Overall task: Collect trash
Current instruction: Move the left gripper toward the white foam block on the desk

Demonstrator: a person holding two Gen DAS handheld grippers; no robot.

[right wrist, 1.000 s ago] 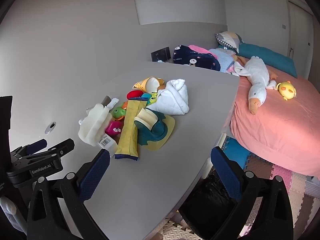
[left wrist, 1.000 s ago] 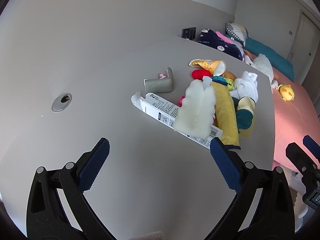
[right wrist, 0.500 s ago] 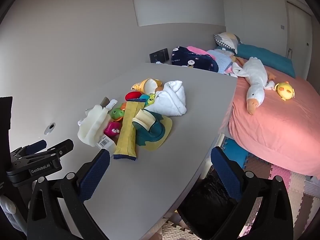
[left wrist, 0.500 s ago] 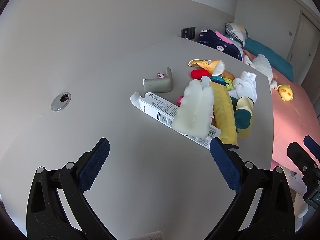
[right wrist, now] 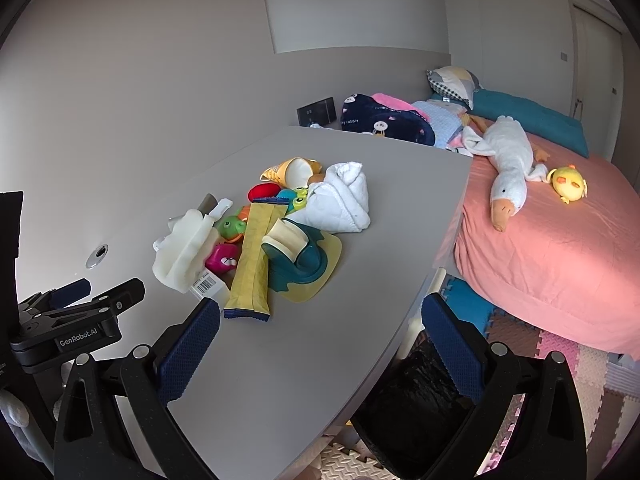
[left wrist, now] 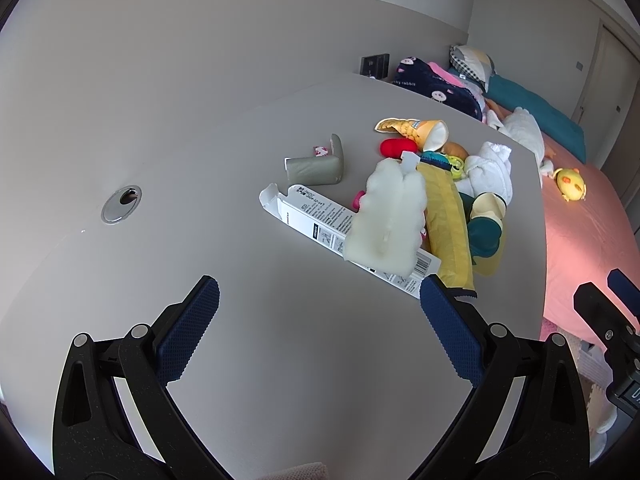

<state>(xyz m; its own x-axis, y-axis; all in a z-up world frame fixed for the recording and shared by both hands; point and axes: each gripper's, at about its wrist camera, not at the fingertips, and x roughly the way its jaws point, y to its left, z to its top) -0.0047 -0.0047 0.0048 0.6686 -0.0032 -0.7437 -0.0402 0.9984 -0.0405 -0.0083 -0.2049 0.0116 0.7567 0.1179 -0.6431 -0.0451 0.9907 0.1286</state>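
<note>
On the far left of the grey surface [left wrist: 168, 128] there is a round metal cable hole [left wrist: 121, 203], well apart from everything else. The left gripper [left wrist: 319, 308] hovers over a bare part of the surface with its jaws wide apart; nothing is between them and they touch nothing. Its right blue pad [left wrist: 448, 330] is seen just in front of the near end of a long white carton [left wrist: 320, 216], whose far flap is open. A piece of white foam [left wrist: 390, 218] lies on top of this carton, and behind them a small grey boot [left wrist: 316, 166] lies on its side. Just right of the foam is a long yellow wrapper [right wrist: 254, 258], touching a teal and cream toy [right wrist: 298, 254] on a yellow mat. Behind these are a red toy [right wrist: 263, 191], a green frog toy [right wrist: 231, 227], a pink toy [right wrist: 222, 258], a yellow cup [right wrist: 290, 170] lying on its side and a folded white towel [right wrist: 342, 200]. The right gripper [right wrist: 320, 322] is held above the right edge of the surface, also with jaws wide apart and holding nothing. Below it a black trash bag [right wrist: 416, 408] stands on the floor, and to the right is a pink bed [right wrist: 560, 248] with a white goose toy [right wrist: 508, 172].
</note>
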